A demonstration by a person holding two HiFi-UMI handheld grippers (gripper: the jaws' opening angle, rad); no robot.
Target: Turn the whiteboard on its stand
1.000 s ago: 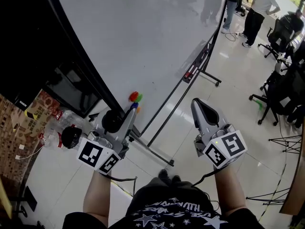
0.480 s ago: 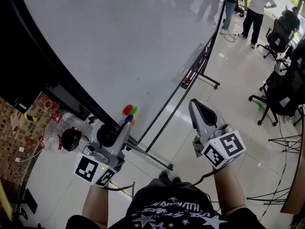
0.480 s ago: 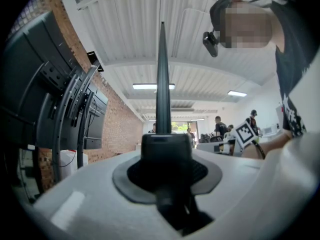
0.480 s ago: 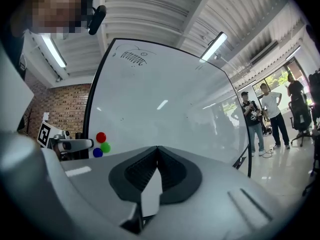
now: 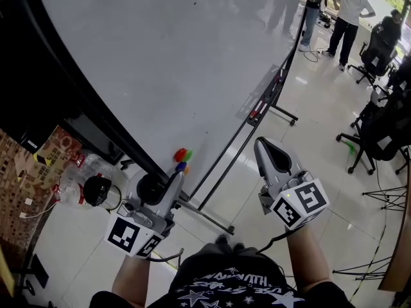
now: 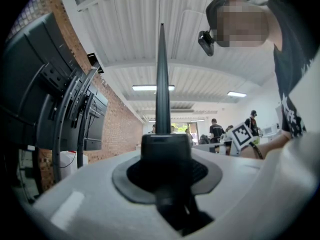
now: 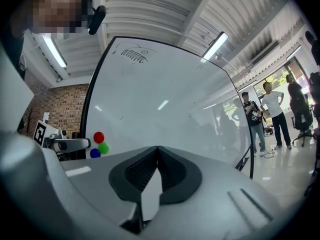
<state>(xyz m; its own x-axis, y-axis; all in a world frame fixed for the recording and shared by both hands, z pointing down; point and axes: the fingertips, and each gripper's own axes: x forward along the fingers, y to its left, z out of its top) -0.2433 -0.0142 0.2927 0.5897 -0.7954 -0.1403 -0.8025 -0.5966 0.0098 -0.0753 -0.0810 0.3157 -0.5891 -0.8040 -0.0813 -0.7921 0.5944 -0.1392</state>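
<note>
Tiled floor (image 5: 321,108) bears the stand (image 5: 207,213) and chairs (image 5: 372,130)

the whiteboard (image 5: 192,63) is plain white, and the magnets (image 5: 181,155) on it are red, green and blue.

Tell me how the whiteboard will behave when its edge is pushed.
The whiteboard probably swings as one rigid panel: it sits tilted on its stand, with the left gripper clamped on its thin black edge. The stand seems to ride on castors, so it may roll across the glossy floor. The coloured magnets could slide.
</note>
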